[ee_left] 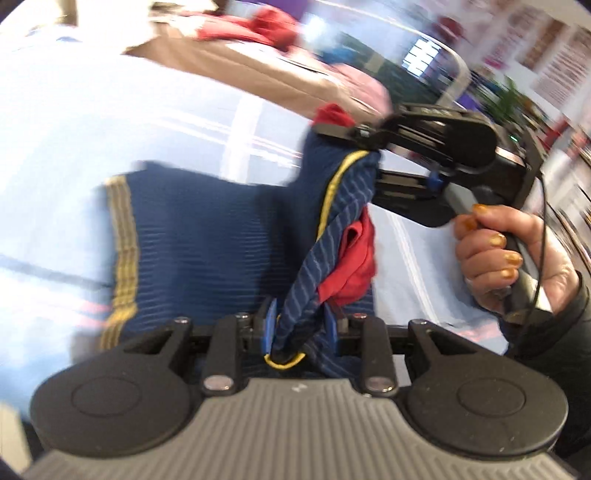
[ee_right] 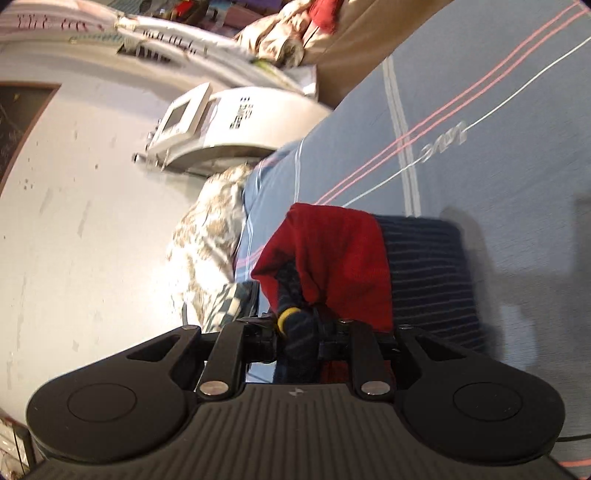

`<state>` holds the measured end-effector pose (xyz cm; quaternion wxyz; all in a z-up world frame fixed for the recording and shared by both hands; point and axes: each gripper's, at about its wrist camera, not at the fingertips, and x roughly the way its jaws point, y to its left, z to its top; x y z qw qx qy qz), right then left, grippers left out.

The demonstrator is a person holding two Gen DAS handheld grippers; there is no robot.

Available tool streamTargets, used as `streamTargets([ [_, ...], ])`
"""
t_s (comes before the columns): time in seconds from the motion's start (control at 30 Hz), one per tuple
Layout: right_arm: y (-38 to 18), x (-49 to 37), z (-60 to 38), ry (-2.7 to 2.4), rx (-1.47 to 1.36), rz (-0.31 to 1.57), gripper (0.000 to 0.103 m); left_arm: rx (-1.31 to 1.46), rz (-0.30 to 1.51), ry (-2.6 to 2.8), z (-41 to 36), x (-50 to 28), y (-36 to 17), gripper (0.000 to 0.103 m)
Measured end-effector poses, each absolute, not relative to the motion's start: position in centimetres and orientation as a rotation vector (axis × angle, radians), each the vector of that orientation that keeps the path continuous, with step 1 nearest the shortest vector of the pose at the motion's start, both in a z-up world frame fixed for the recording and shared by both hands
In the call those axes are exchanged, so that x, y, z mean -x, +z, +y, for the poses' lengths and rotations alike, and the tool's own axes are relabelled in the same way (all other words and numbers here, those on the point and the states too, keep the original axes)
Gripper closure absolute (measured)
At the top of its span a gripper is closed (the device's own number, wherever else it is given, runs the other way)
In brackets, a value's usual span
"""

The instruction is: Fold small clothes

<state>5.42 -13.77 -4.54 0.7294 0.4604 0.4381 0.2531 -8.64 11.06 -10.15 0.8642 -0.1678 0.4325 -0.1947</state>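
Note:
A small navy striped garment (ee_left: 207,251) with yellow trim and a red lining hangs stretched over the pale blue bed sheet (ee_left: 74,147). My left gripper (ee_left: 301,328) is shut on one bunched edge of it, blue pads pinching the cloth. In the left wrist view, my right gripper (ee_left: 347,142), held by a hand (ee_left: 517,254), grips the garment's other edge. In the right wrist view, the right gripper (ee_right: 299,328) is shut on the navy cloth by its yellow trim. The garment (ee_right: 428,273) drapes ahead of it, red lining (ee_right: 332,251) showing.
A brown headboard (ee_left: 236,62) with red and pink clothes (ee_left: 273,26) runs behind the sheet. In the right wrist view a white machine (ee_right: 221,122) stands beside the bed on the pale floor (ee_right: 74,240), and a patterned cloth (ee_right: 210,229) hangs off the bed's edge.

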Motion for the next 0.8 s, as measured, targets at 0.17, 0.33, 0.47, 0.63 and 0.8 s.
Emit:
streamTargets([
  [0.17, -6.3, -7.5, -8.7, 0.604, -0.981, 1.038, 0.072, 0.44, 0.928, -0.27, 17.0, 9.7, -11.3, 0.078],
  [0.33, -7.4, -8.6, -6.4, 0.621, -1.0, 1.062, 0.073, 0.45, 0.938, -0.251, 18.6, 10.2, -11.6, 0.078],
  [0.47, -7.1, -8.5, -7.2, 0.671, -1.065, 1.051, 0.073, 0.464, 0.887, -0.28, 18.9, 10.2, -11.5, 0.034],
  [0.63, -6.2, -8.9, -8.2, 0.814, -1.235, 1.025, 0.1, 0.365, 0.777, -0.387, 17.4, 8.6, -10.4, 0.005],
  [0.8, -5.2, -8.4, -8.2, 0.669, -0.944, 1.016, 0.079, 0.268, 0.827, -0.449, 15.4, 5.5, -11.2, 0.005],
])
